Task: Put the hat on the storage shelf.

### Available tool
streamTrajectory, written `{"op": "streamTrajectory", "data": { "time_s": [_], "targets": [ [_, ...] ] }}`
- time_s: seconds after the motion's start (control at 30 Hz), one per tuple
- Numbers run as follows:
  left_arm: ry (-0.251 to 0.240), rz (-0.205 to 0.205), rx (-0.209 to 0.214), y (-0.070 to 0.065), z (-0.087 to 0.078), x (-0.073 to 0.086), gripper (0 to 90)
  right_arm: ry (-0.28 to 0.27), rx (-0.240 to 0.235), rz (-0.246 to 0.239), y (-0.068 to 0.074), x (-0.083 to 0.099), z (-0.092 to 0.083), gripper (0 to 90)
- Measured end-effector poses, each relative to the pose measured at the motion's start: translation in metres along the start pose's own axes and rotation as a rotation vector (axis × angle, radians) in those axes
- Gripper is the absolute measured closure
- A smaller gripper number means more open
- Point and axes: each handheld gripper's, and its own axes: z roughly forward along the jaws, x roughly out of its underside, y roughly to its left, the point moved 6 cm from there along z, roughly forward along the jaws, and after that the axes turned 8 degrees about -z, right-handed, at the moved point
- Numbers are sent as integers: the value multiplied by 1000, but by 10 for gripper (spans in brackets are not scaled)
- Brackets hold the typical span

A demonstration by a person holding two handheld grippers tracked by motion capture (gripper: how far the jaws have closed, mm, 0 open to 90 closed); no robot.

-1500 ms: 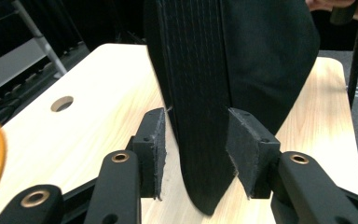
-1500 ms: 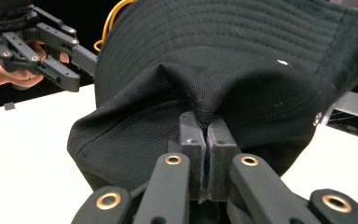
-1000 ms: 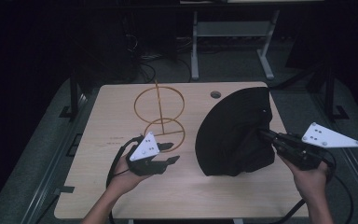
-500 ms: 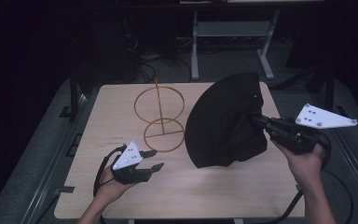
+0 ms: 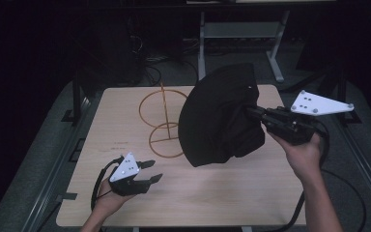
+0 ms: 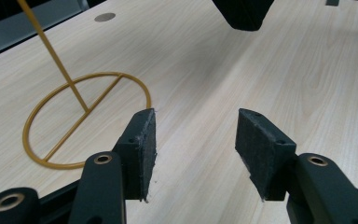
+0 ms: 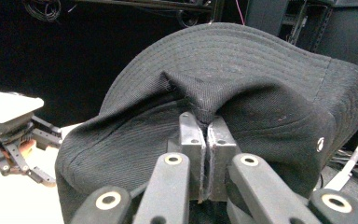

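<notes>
A black bucket hat (image 5: 217,116) hangs in the air over the table's right half, tilted on edge. My right gripper (image 5: 251,112) is shut on a pinch of its crown fabric, seen up close in the right gripper view (image 7: 208,135) with the hat (image 7: 242,84) draped over the jaws. A gold wire stand (image 5: 163,121) with a ring base and an upper ring rises just left of the hat. My left gripper (image 5: 152,171) hovers low near the table's front left. Its jaws have just been opening and nothing is between them (image 6: 196,144). The stand's base ring (image 6: 74,121) lies ahead of it.
The light wooden table (image 5: 232,198) has bare surface in front and at the right. A round grommet hole (image 6: 105,17) sits near its far edge. Dark floor, cables and a metal frame (image 5: 236,29) lie beyond the table.
The right gripper has carried the hat upward and leftward, nearer the wire stand. The left gripper has drawn back toward the front left and sunk, with its jaws wider apart.
</notes>
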Motion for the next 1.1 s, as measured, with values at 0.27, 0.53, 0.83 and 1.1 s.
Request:
{"op": "streamTrajectory", "data": {
  "time_s": [0.27, 0.53, 0.83, 1.1],
  "targets": [
    [8, -21, -10, 4, 0, 6, 447, -11, -18, 2, -2, -12, 14, 878],
    [17, -26, -1, 4, 5, 10, 446, -9, -34, -3, -4, -30, 32, 878],
    [22, -22, 2, 4, 7, 13, 435, 0, -57, -8, -6, -48, 54, 877],
    [28, -16, -5, 5, 6, 14, 427, 18, -84, -10, -6, -64, 75, 877]
  ]
}}
